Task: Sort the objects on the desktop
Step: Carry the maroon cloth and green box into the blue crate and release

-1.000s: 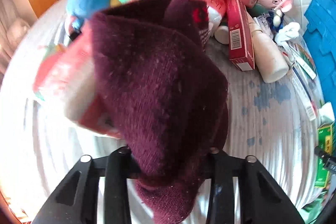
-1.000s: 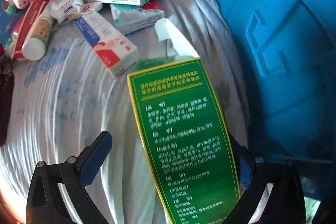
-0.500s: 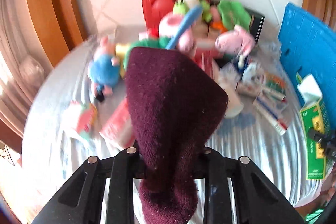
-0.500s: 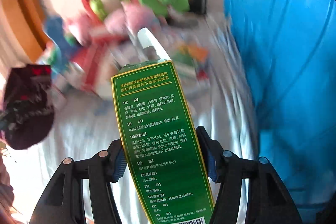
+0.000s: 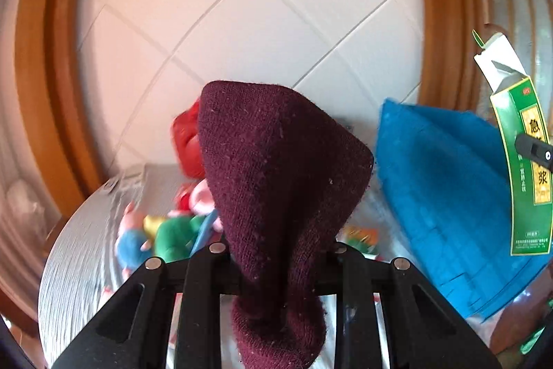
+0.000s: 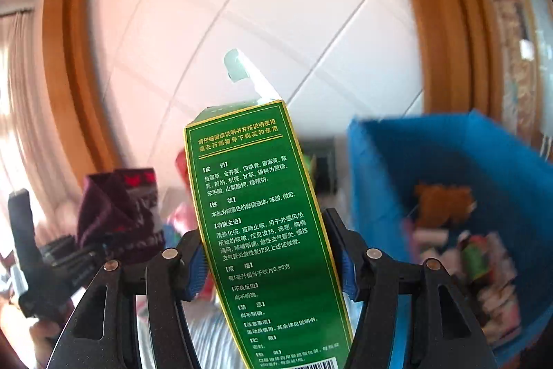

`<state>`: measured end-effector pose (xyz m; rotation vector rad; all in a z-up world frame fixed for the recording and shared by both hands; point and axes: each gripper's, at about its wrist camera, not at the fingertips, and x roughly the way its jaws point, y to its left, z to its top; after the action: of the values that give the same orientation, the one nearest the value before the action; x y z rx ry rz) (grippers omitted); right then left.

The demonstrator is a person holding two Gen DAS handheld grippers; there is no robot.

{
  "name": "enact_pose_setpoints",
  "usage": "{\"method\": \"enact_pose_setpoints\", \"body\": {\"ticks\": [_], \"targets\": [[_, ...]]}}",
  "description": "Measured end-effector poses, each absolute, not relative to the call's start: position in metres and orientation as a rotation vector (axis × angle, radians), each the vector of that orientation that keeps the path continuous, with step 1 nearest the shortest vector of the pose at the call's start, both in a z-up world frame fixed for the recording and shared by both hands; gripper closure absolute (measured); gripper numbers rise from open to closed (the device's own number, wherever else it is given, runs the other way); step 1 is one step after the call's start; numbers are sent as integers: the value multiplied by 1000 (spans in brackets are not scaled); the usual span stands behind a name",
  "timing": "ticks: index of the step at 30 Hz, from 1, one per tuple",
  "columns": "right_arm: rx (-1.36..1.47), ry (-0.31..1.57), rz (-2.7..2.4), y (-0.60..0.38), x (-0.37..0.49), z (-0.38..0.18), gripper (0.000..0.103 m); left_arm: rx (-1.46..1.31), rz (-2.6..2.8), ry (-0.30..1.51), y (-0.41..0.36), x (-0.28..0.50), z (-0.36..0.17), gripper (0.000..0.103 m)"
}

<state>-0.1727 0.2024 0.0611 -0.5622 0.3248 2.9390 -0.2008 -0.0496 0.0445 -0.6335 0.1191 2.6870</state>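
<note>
My left gripper (image 5: 276, 265) is shut on a dark maroon sock (image 5: 276, 175) and holds it up above the table; the sock also shows at the left of the right wrist view (image 6: 117, 213). My right gripper (image 6: 273, 268) is shut on a green medicine box (image 6: 262, 217) with an open top flap, held upright in the air. The box also shows at the right edge of the left wrist view (image 5: 525, 168). A blue bin (image 6: 449, 168) stands to the right, holding several small packets.
Plush toys (image 5: 162, 230) and a red bag (image 5: 186, 140) lie on the grey-clothed table (image 5: 79, 251) below and behind the sock. A white tiled wall (image 5: 242, 23) with wooden frames stands behind. The blue bin's wall (image 5: 439, 168) is right of the sock.
Both grippers have risen from the table with their loads and tilted upward, so the wall now fills the views. The right gripper closed on the green box and moved toward the blue bin.
</note>
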Motion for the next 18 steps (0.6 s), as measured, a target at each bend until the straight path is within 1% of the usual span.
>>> {"method": "enact_pose_setpoints", "body": {"ticks": [6,11,14,18], "targets": [[-403,274,2827,265,-129,103,44,-484,2551,122,35,-184,95,80],[-398,235,2709,330,-111,115,44,-402,2433,128,117,-165,126,80],[-446,203,2641,368,-109,107,44,-426,2364,155,170,-157,131,80],[-536,209,2600,411,-106,88,44,-526,2291,213,241,-147,110,80]]}}
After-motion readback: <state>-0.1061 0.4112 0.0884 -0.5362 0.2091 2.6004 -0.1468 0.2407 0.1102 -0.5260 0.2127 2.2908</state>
